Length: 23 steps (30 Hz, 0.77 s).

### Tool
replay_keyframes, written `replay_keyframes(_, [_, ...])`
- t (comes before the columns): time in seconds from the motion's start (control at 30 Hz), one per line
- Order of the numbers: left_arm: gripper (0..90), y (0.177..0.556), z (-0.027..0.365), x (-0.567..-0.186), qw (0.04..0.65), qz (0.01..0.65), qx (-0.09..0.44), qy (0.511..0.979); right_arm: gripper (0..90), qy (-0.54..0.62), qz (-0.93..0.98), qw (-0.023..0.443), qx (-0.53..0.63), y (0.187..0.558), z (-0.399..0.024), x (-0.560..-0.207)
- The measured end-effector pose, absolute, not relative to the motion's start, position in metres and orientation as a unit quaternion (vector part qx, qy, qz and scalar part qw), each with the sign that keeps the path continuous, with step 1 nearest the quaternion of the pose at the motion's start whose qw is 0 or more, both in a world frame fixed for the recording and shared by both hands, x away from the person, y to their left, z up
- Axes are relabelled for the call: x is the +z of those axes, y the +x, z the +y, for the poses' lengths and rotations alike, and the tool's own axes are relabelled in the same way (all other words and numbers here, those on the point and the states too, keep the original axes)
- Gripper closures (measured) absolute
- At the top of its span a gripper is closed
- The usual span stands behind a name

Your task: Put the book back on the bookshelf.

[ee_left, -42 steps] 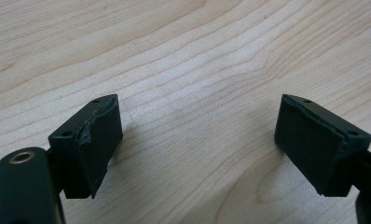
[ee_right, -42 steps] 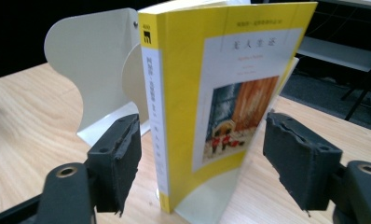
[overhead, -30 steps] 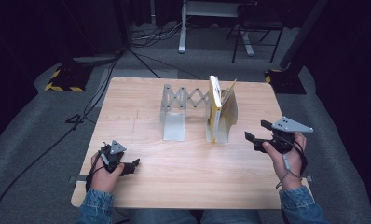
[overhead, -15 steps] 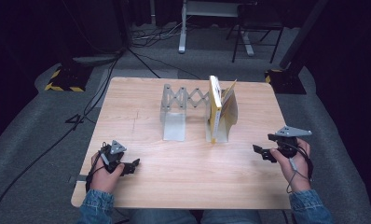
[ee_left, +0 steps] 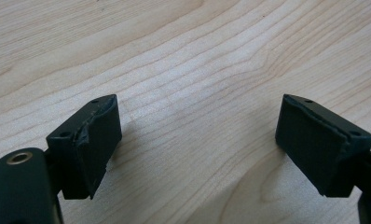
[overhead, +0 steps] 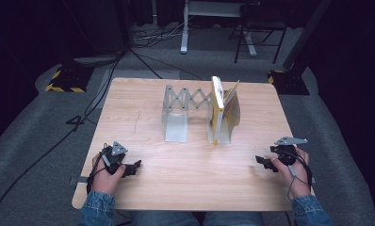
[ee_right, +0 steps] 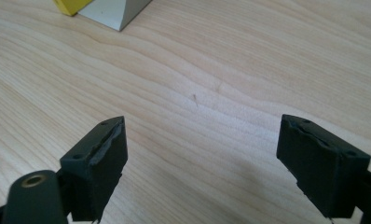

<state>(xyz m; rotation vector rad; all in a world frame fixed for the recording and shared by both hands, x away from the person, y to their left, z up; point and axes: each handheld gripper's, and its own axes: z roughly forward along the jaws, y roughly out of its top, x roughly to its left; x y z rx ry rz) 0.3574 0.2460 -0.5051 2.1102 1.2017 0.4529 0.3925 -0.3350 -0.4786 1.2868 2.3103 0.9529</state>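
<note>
Two black grippers rest low on the pale, fine-grained wooden table [overhead: 185, 169], each with its jaws spread wide and nothing between them. Their pads are squarish, matte blocks of dark rubber with slightly ragged edges, seen close in both gripper views. The extendable metal bookend rack [overhead: 188, 110] stands at the table's far middle: two smooth grey L-shaped plates joined by a zigzag scissor lattice. A yellow-spined book [overhead: 217, 110] stands upright against the rack's right plate, with a second, thinner book [overhead: 232, 106] leaning on it from the right. The left gripper [overhead: 129, 168] lies well in front of the rack's left plate, unchanged from a second ago. The right gripper [overhead: 265, 162] has dropped and drawn back from beside the books, and now sits well in front and to the right of the rack.
</note>
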Motion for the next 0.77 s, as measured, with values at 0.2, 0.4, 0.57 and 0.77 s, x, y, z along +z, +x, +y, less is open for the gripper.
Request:
replay_keyframes(0.2, [14.7,0.358,0.246,-0.505,0.330,0.459,0.174,0.806,18.0,0.448,0.811,0.173,0.333,0.387,-0.335,-0.488])
replay_keyframes(0.4, [14.7,0.358,0.246,-0.505,0.330,0.459,0.174,0.807,16.7,0.443,0.813,0.181,0.332,0.382,-0.333,-0.500])
replay_keyframes(0.57, [14.7,0.357,0.246,-0.505,0.330,0.460,0.173,0.806,12.3,0.445,0.803,0.195,0.344,0.381,-0.331,-0.504])
replay_keyframes(0.77, [14.7,0.357,0.246,-0.505,0.329,0.458,0.176,0.807,12.0,0.446,0.801,0.198,0.347,0.381,-0.330,-0.505])
